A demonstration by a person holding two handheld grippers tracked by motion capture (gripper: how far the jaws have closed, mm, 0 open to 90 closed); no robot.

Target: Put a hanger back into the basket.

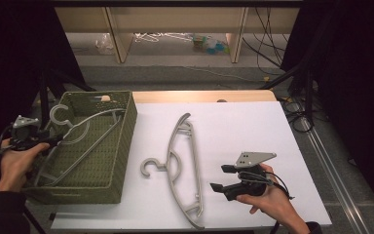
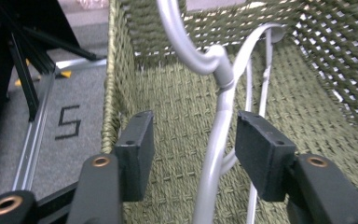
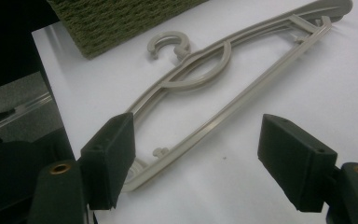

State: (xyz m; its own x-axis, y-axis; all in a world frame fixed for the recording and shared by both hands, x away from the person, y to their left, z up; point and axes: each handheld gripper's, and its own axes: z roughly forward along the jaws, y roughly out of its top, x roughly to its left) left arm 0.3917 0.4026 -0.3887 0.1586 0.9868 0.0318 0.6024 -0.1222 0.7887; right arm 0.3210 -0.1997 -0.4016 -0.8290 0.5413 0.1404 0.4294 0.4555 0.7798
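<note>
Left gripper (image 2: 193, 140) letting go of grey plastic hanger (image 2: 214, 135) in woven green basket (image 2: 121, 84).
Jaws half open, pads off hanger; back out straight. Right gripper (image 3: 196, 154) wide open, empty, over beige plastic hanger (image 3: 242, 93).

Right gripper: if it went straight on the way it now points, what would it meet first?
Probably the grey hanger on the white table; the right gripper has open jaws aimed at its lower bar, though depth is uncertain.
</note>
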